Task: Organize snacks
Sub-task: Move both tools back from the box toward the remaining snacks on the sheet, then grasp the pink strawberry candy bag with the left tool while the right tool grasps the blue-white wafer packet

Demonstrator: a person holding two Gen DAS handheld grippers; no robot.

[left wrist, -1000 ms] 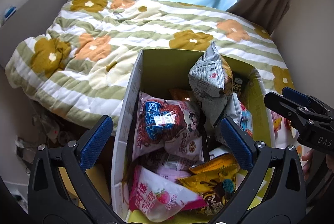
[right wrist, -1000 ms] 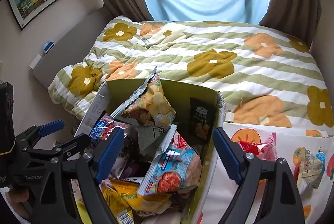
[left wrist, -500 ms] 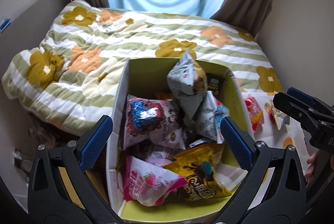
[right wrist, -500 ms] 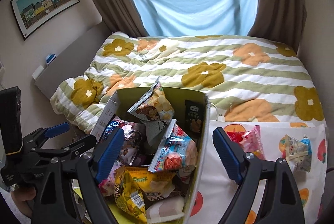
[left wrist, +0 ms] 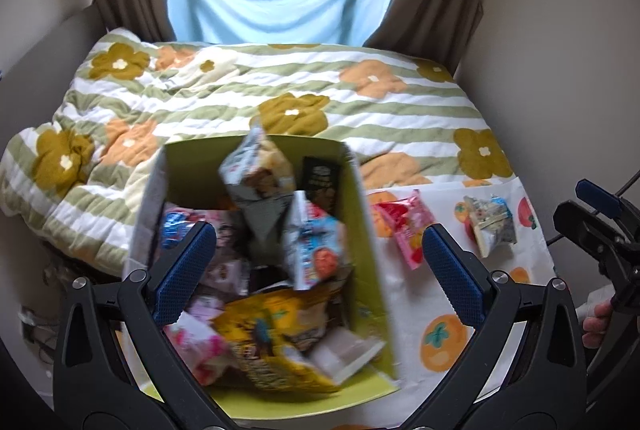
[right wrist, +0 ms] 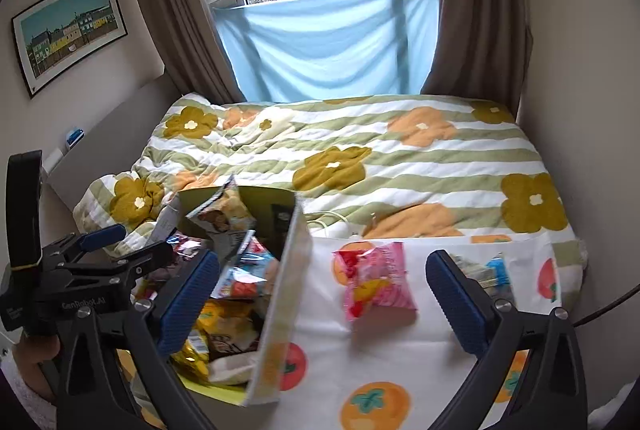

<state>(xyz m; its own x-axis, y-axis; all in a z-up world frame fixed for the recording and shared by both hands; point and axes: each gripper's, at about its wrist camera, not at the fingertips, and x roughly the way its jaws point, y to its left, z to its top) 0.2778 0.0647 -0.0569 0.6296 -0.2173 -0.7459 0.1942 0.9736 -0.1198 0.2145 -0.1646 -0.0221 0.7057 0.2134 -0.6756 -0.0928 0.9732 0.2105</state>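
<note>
Right wrist view looks across a bed covered by a striped quilt with big yellow and orange flowers, which runs back to a window hung with a light blue cloth between brown curtains. A framed picture of coloured houses hangs on the wall to the left. Nearer the camera lies a white cloth printed with orange fruit, and on its left part stands an open cardboard box with a yellow-green inside, packed with snack bags. One grey bag stands upright above the rest near the box's far wall; a blue and white bag leans against it, and a yellow bag lies toward the near end. On the cloth, outside the box, a pink and red snack packet lies just beside the box's right wall, and a small grey and blue packet lies further right, apart from it.

The right gripper hangs over the box wall and the pink packet; its jaws are opening, spread wide, and grip nothing. The left gripper hangs over the box with its blue pads far apart and nothing between them touching either pad.
</note>
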